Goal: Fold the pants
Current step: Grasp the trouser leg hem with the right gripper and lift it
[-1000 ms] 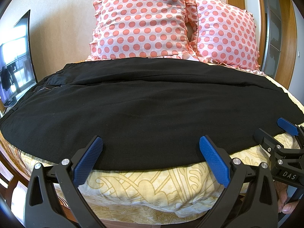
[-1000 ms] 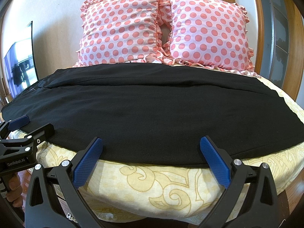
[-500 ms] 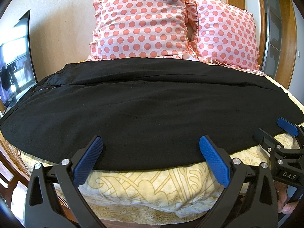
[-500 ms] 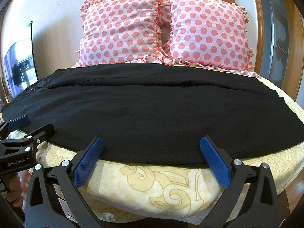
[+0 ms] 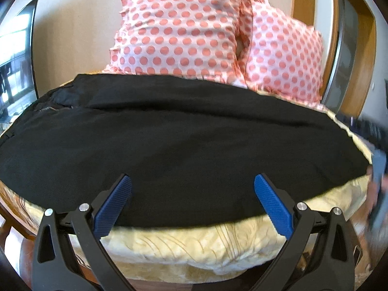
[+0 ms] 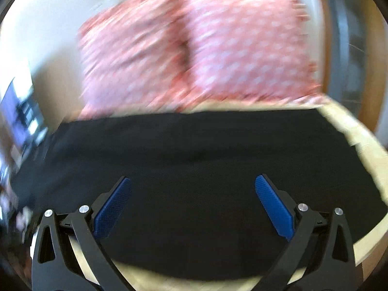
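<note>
Black pants point(image 5: 184, 140) lie spread flat across the bed, waistband to the left, legs running right; they also fill the right wrist view point(image 6: 194, 169). My left gripper point(image 5: 192, 189) is open and empty, its blue pads over the pants' near edge. My right gripper point(image 6: 194, 191) is open and empty, over the pants near their right end. The right gripper shows as a blur at the right edge of the left wrist view point(image 5: 378, 169). The right wrist view is motion-blurred.
Two pink polka-dot pillows point(image 5: 184, 31) stand at the headboard behind the pants. A yellow patterned bedspread point(image 5: 194, 245) hangs over the near bed edge. A window point(image 5: 14, 60) is at far left, wooden door frame point(image 5: 363, 48) at right.
Both grippers have moved forward toward the pants. The right gripper moved fast to the right and over the cloth, blurring its view. Both stay open.
</note>
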A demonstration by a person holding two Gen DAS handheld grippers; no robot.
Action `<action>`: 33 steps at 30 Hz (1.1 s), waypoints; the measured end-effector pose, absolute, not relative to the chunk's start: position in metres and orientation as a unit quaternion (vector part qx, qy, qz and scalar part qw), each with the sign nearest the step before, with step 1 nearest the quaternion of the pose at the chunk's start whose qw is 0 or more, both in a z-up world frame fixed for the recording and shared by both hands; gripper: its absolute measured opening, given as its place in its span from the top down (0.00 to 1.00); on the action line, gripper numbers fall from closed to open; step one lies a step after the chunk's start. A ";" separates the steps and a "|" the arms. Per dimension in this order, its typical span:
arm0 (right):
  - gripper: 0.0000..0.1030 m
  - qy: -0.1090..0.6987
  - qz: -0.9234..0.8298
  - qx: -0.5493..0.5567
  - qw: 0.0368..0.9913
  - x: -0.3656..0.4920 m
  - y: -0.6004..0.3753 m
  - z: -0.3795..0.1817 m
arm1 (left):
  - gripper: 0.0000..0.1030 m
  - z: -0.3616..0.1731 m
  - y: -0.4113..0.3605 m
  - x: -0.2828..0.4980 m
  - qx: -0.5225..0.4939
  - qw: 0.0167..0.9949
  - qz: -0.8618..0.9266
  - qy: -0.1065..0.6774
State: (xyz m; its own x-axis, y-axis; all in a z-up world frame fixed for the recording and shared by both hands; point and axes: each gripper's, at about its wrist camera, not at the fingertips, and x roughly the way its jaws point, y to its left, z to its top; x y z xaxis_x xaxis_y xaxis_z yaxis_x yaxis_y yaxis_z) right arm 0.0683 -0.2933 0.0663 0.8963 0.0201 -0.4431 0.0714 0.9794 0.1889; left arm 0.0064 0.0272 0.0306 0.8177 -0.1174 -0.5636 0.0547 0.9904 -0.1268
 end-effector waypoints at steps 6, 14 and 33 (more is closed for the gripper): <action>0.10 0.290 -0.172 0.205 0.919 0.182 -0.413 0.091 | 0.02 0.047 0.036 0.018 -0.074 0.956 -0.065 0.276; 0.48 0.384 -0.283 0.241 0.845 0.307 -0.484 0.051 | 0.02 0.046 0.040 0.044 -0.079 0.953 -0.080 0.281; 0.98 0.199 -0.173 0.393 0.881 0.201 -0.526 0.036 | 0.02 0.041 0.049 0.045 -0.110 0.946 -0.084 0.292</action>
